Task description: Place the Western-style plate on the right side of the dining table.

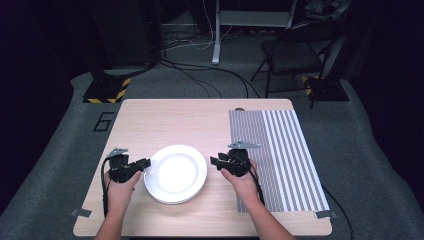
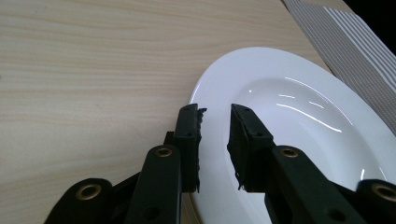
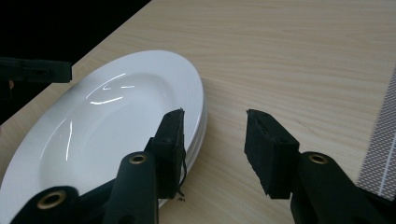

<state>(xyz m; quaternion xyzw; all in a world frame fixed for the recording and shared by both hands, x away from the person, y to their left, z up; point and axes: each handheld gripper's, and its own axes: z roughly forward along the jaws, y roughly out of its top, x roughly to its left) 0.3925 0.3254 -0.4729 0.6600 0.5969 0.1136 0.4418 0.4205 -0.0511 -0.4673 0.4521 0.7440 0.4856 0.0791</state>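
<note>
While both grippers close in from either side, the stacked white plates (image 1: 175, 173) sit near the table's (image 1: 165, 120) front edge.
Left gripper (image 2: 216, 122) jaws straddle the plates' left rim, narrowly apart; right gripper (image 3: 214, 122) jaws gape beside their right rim, not touching.

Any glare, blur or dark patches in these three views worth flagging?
High view: the plate is blown out to flat white, and the room behind the table is very dark. Left gripper view: thin glare streaks on the plate, wood grain sharp. Right gripper view: similar streaks, black corner at top left, near jaws slightly soft.
</note>
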